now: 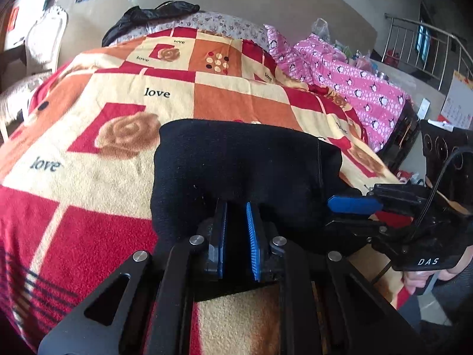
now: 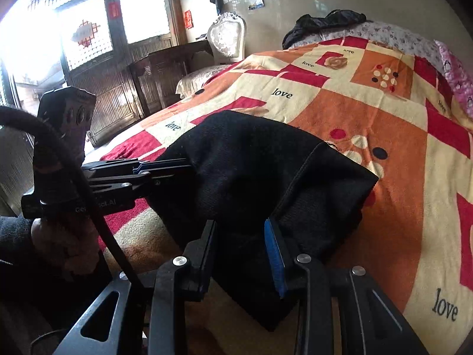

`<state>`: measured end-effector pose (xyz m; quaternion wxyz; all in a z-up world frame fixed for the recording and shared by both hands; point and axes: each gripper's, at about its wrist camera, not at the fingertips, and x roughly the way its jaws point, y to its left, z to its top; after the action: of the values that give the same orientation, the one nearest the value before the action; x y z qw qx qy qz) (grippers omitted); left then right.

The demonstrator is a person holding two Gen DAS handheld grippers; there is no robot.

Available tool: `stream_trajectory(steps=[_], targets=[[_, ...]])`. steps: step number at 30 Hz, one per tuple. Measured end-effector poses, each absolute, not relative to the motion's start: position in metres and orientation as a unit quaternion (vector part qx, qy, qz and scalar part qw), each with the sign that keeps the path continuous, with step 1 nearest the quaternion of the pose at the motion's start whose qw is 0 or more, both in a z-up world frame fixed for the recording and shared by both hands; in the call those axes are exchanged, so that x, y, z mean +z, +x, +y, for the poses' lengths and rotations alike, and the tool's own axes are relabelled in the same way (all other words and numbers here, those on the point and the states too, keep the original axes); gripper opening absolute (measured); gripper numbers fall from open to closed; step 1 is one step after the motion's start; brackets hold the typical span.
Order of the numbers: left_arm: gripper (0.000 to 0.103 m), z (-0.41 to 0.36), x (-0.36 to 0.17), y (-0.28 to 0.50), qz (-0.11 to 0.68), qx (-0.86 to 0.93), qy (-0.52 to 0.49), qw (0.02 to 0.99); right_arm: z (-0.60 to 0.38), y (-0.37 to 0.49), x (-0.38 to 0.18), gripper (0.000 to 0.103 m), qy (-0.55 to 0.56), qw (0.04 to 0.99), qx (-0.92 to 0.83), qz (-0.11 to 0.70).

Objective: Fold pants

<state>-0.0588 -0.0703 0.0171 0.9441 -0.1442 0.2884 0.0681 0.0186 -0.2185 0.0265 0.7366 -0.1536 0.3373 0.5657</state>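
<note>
The bed blanket [image 1: 242,100], a big red/orange/cream check w/ rose motifs and "love" print, fills most of both views. On its near part lie the black pants [image 1: 236,165], already doubled into a thick bundle w/ a seam line running down the right-hand portion. In the left wrist view the pants sit directly ahead of the left gripper [image 1: 236,204], the near edge of the cloth running down between its two fingers; the blue pads are close together w/ dark fabric in the narrow gap, so the left gripper looks clenched on the pants' near edge. The right gripper [image 1: 334,210] comes in from the right side of that view, lying roughly level, its blue-padded finger against the bundle's right end; a bit of the person's hand [image 1: 425,278] shows under its body. In the right wrist view the same bundle [image 2: 251,171] sits ahead of and between the right gripper [image 2: 241,222] fingers, which stand somewhat apart w/ a fold of black cloth filling the space btwn them, so it grips the pants on a thicker wad. The left gripper [image 2: 189,174] enters from the left, roughly level, its tips at the bundle's left end. Both point downward toward the bed. The fabric is matte black knit, softly humped, no print, w/ a raised seam [image 2: 295,177] running diagonally.
</note>
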Motion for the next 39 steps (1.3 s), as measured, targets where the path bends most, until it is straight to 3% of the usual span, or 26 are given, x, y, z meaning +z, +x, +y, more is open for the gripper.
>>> stream_trajectory(steps=[6,9,13,16,21,28,33,35,36,39], targets=[[0.014,-0.051,0.063,-0.059,0.242,0.078,-0.123,0.959,-0.227,0.034,0.066,0.034,-0.102,0.758,0.558,0.323],[0.014,-0.026,0.067,-0.027,0.282,0.07,-0.154,0.944,-0.221,0.055,0.083,0.037,-0.091,0.775,0.546,0.305],[0.015,-0.003,0.027,0.014,0.372,0.081,-0.201,0.903,-0.191,0.069,0.061,0.037,-0.135,0.751,0.547,0.345],[0.017,0.005,0.014,0.016,0.357,0.073,-0.226,0.903,-0.186,0.065,0.032,0.038,-0.18,0.751,0.535,0.342],[0.017,-0.005,0.016,0.017,0.358,0.083,-0.201,0.908,-0.193,0.075,0.027,0.039,-0.143,0.743,0.548,0.356],[0.017,0.002,0.068,0.006,0.315,0.082,-0.193,0.926,-0.205,0.07,0.053,0.04,-0.12,0.752,0.553,0.338],[0.018,0.012,0.025,0.045,0.401,0.08,-0.228,0.884,-0.195,0.09,0.055,0.04,-0.105,0.756,0.537,0.359],[0.021,0.013,0.015,0.044,0.385,0.079,-0.224,0.892,-0.184,0.093,0.028,0.043,-0.134,0.741,0.527,0.395],[0.021,0.014,0.014,0.044,0.382,0.077,-0.229,0.892,-0.189,0.091,0.022,0.045,-0.124,0.75,0.533,0.37],[0.021,0.018,0.011,0.044,0.378,0.069,-0.235,0.893,-0.194,0.105,0.018,0.047,-0.087,0.738,0.541,0.394]])
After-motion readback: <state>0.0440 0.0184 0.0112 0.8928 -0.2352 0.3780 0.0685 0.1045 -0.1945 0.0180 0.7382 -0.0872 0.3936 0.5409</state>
